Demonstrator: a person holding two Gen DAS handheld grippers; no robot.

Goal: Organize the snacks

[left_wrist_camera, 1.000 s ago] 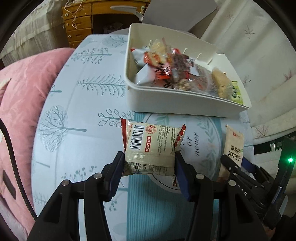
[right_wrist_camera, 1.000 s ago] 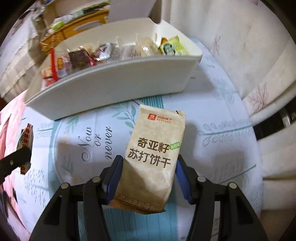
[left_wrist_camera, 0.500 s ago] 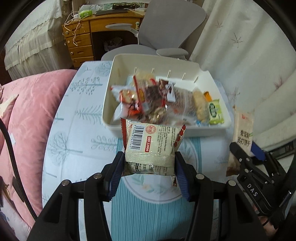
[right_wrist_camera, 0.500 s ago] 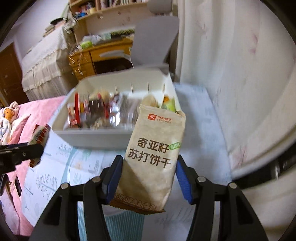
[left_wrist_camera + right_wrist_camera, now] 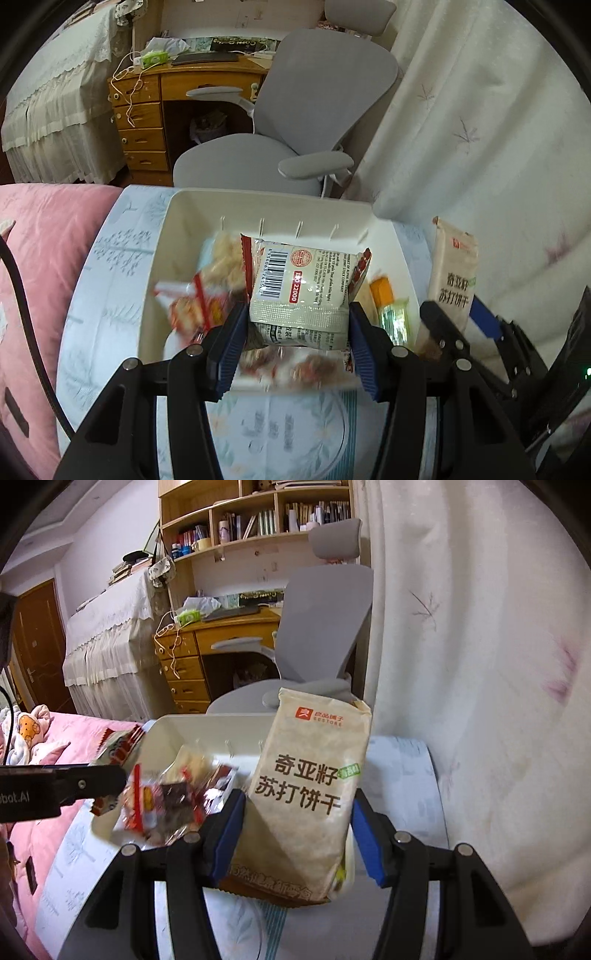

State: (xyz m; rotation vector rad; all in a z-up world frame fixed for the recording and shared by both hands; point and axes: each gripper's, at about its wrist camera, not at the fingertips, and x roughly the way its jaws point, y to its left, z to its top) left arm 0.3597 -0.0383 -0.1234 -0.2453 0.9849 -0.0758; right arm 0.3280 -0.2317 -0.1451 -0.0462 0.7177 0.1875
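Snacks (image 5: pixel 207 295) in the white bin (image 5: pixel 162 258) – blurred, unreadable

Dim fisheye views, seemingly motion-blurred.

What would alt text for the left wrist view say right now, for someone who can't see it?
The left gripper holds a white snack packet with a barcode over the white bin of mixed snacks on a tree-print tablecloth. At right, the right gripper holds a tan cracker packet; a grey office chair stands behind.
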